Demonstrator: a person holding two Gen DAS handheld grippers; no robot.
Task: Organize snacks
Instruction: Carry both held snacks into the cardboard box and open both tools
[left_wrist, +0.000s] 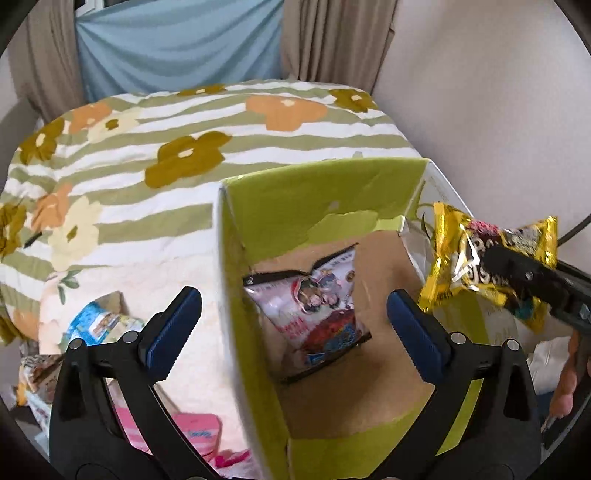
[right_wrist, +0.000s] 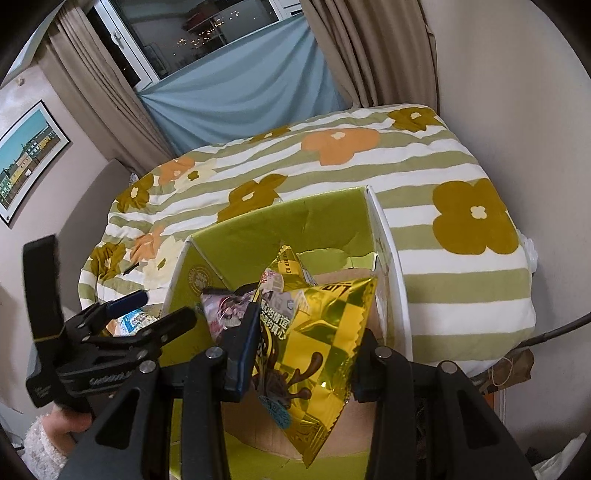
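**Gold foil packet hangs over snack box with sorting only partly done**

Gold foil catches the light as the right gripper (right_wrist: 301, 363), clamped on a yellow checked snack packet (right_wrist: 317, 354) printed with chocolate splashes, holds it above the open green-lined cardboard box (left_wrist: 317, 195) that stands on a bed. Seen from the left wrist camera, the packet sits over the box's right wall, not yet down inside. The left gripper (left_wrist: 295, 325) has its blue-padded fingers (left_wrist: 173, 325) spread wide apart and holds nothing; it straddles the box's near-left wall, 1 finger outside and 1 over the interior.

On the brown cardboard floor of the box lies 1 snack already stowed, a pink and white bag (left_wrist: 317, 310) with cartoon figures, tilted against the left wall. The rest of the floor that shows is bare.

Outside the box, to its left on the striped floral quilt (left_wrist: 155, 122), more packets wait: a blue and white pack (left_wrist: 96, 325) and pink items (left_wrist: 195, 432) near the lower edge, with other wrappers at the far left too blurred to name. How many remain in all cannot be told.

By this evidence the job is in its early part: 1 bag in, a 2nd about to be lowered and released, and several pieces still to be gathered from the bedding. Crinkly foil may slip or snag on the box rim as it goes down
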